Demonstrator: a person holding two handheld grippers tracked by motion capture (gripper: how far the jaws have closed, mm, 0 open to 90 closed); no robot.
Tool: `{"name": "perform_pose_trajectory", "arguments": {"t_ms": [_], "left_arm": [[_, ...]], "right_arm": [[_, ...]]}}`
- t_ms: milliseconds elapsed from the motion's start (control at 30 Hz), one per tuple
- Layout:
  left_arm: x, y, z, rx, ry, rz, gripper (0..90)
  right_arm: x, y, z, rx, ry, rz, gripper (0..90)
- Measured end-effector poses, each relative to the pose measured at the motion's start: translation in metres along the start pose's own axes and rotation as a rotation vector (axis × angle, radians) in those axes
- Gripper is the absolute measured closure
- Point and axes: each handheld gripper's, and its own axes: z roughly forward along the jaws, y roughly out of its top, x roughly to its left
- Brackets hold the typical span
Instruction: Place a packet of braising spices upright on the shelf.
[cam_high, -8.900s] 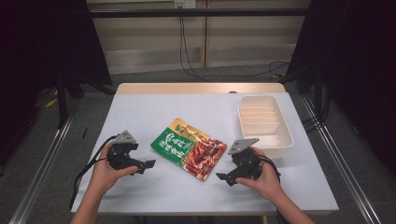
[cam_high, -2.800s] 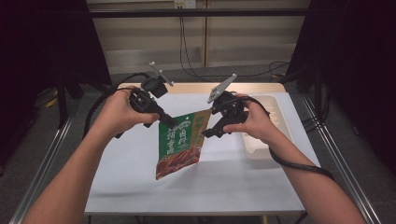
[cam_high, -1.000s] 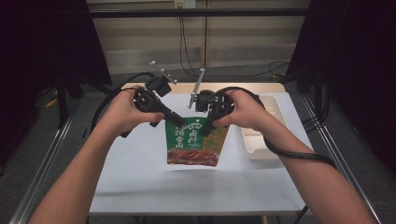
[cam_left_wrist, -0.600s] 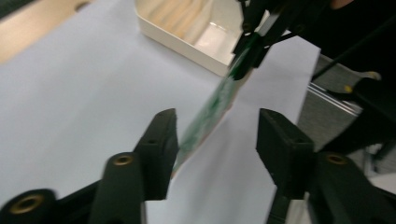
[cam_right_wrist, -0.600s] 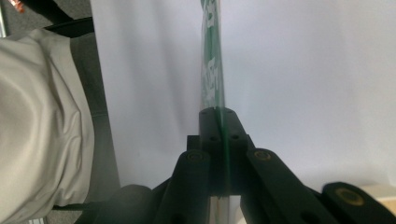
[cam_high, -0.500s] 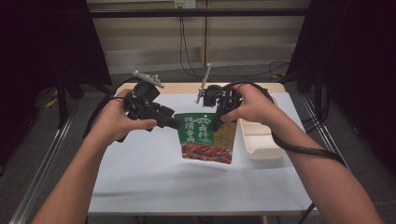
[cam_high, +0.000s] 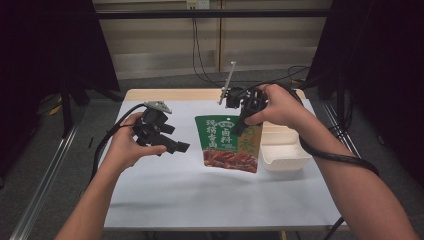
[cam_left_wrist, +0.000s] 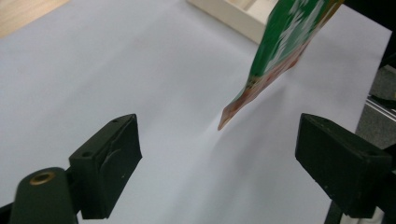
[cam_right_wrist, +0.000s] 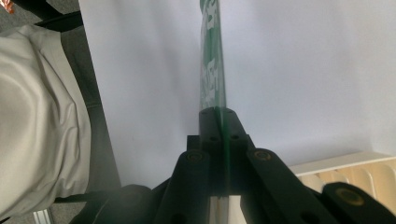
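green-and-red printed pouch (cam_high: 229, 142), cream tray (cam_high: 285, 150), white table (cam_high: 200, 195)

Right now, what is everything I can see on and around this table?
Food pouch: one, green with a red picture, hanging upright over the middle of the table.
Tray: one, cream, on the table's right side, just behind the pouch.
Table: one, white top with a wooden far edge.
Cables: a few, black, on the floor beyond the table.
Right gripper: one, black, pinching the pouch's top edge.
Left gripper: one, black, jaws apart with nothing between them, left of the pouch.
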Motion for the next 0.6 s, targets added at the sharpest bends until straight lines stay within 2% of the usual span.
{"name": "perform_pose_trajectory", "arguments": {"t_ms": [33, 100, 200, 233, 267, 300, 333, 433, 467, 500, 567, 600], "left_arm": [[0.001, -0.003, 0.002, -0.007, 0.015, -0.009, 12.9], [0.002, -0.006, 0.004, -0.009, 0.017, -0.008, 11.3], [0.004, -0.016, 0.013, 0.006, 0.043, -0.030, 8.7], [0.006, -0.019, 0.013, 0.019, 0.045, -0.019, 8.3], [0.006, -0.021, 0.015, 0.008, 0.054, -0.036, 7.9], [0.006, -0.021, 0.015, 0.008, 0.054, -0.036, 7.3], [0.009, -0.028, 0.019, -0.001, 0.070, -0.050, 6.9], [0.011, -0.032, 0.021, 0.009, 0.072, -0.054, 5.9], [0.011, -0.036, 0.022, 0.017, 0.084, -0.053, 5.8], [0.012, -0.039, 0.024, 0.019, 0.089, -0.071, 5.6], [0.012, -0.043, 0.025, 0.015, 0.116, -0.073, 5.4], [0.012, -0.045, 0.026, 0.001, 0.115, -0.080, 5.4]], "right_arm": [[-0.001, -0.001, -0.001, 0.000, -0.005, -0.002, 90.0], [-0.001, -0.001, -0.002, 0.001, -0.007, 0.010, 90.0], [-0.005, -0.005, -0.004, -0.004, -0.001, 0.017, 90.0], [-0.005, -0.005, -0.004, -0.004, -0.005, 0.018, 90.0], [-0.006, -0.005, -0.005, -0.001, -0.010, 0.021, 90.0], [-0.006, -0.006, -0.005, -0.001, -0.007, 0.024, 90.0], [-0.007, -0.006, -0.005, -0.006, -0.012, 0.024, 90.0], [-0.009, -0.007, -0.006, -0.007, -0.011, 0.030, 90.0], [-0.010, -0.007, -0.007, -0.007, -0.007, 0.030, 90.0], [-0.011, -0.008, -0.008, -0.003, -0.010, 0.031, 90.0], [-0.012, -0.008, -0.009, -0.001, -0.017, 0.036, 90.0], [-0.013, -0.008, -0.010, -0.005, -0.016, 0.029, 90.0]]}}
